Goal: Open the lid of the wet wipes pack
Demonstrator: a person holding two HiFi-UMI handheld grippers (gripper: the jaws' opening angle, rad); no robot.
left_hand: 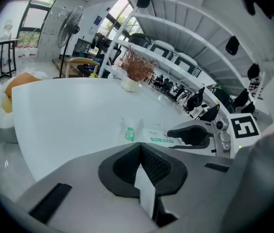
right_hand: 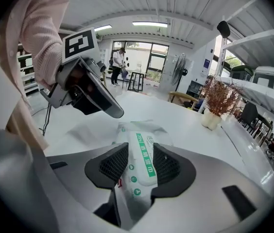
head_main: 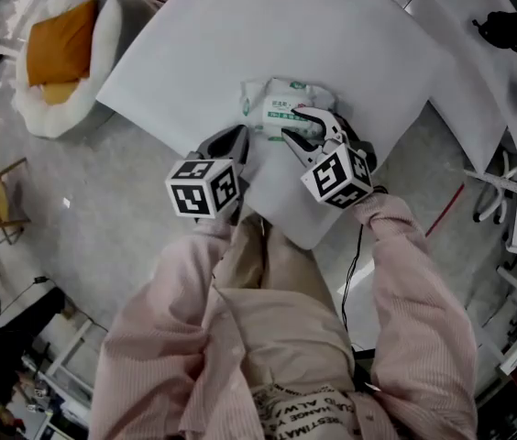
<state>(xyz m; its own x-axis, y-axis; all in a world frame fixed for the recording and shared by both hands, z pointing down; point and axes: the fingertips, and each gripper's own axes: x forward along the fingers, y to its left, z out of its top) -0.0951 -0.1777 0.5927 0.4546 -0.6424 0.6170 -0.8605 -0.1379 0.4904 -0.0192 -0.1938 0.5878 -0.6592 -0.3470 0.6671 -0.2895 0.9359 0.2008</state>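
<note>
On the white table (head_main: 240,35) the wet wipes pack (head_main: 272,104) lies flat, the right gripper (head_main: 302,128) at its 4 o'clock end with 2 jaws part-closed against the pack's sides, while the left gripper (head_main: 238,141), jaws pressed together and empty, sits near its 7 o'clock corner.

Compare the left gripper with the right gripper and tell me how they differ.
The left gripper has its jaws together on nothing; the right gripper has its jaws apart, against both sides of the wet wipes pack. The left gripper sits short of the pack, by the table edge; the right gripper is over the pack. Both are grey with dark ribbed pads.
</note>
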